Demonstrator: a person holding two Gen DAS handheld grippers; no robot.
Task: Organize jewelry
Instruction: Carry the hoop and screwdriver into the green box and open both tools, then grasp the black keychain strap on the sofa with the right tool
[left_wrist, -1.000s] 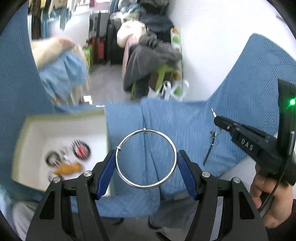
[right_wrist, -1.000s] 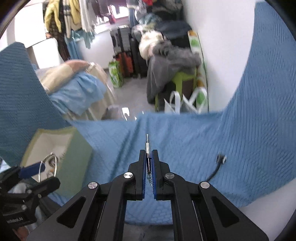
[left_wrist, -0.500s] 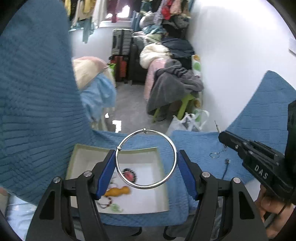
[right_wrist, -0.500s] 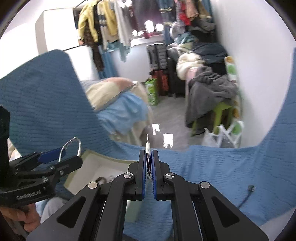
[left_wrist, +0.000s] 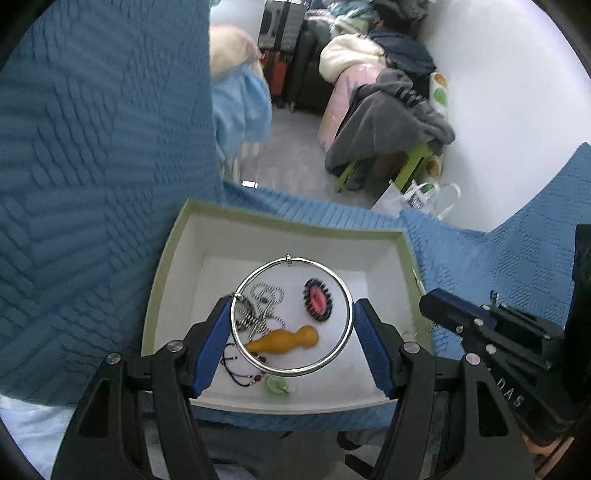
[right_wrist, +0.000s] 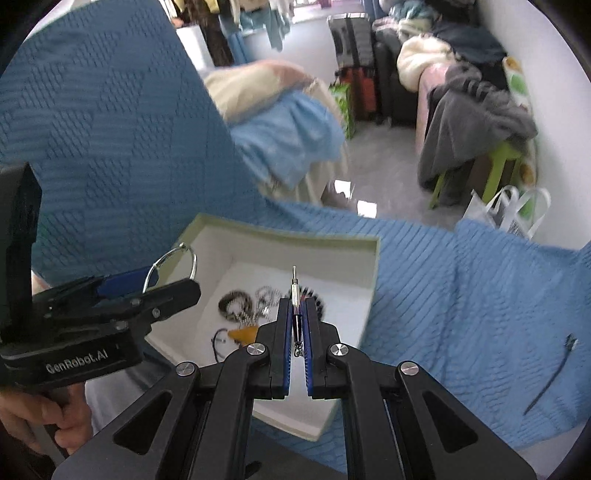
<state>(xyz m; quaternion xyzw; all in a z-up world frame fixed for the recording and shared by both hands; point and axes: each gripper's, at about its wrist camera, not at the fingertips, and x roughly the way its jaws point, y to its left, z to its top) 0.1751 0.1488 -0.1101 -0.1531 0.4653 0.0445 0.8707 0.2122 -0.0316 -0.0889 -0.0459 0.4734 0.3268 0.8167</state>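
Jaws of the left gripper clamp a bangle over the box; right gripper pinches a pendant, long axis pointing forward.

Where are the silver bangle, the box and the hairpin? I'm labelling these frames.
silver bangle (left_wrist: 347, 314): left wrist view, right rim.
box (left_wrist: 295, 227): left wrist view, far wall.
hairpin (right_wrist: 294, 286): right wrist view, metal tip.

1 box, 1 bangle

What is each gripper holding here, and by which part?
The left gripper clamps a silver bangle across its opposite rims. The right gripper pinches a thin metal pin-like piece at its lower shaft.
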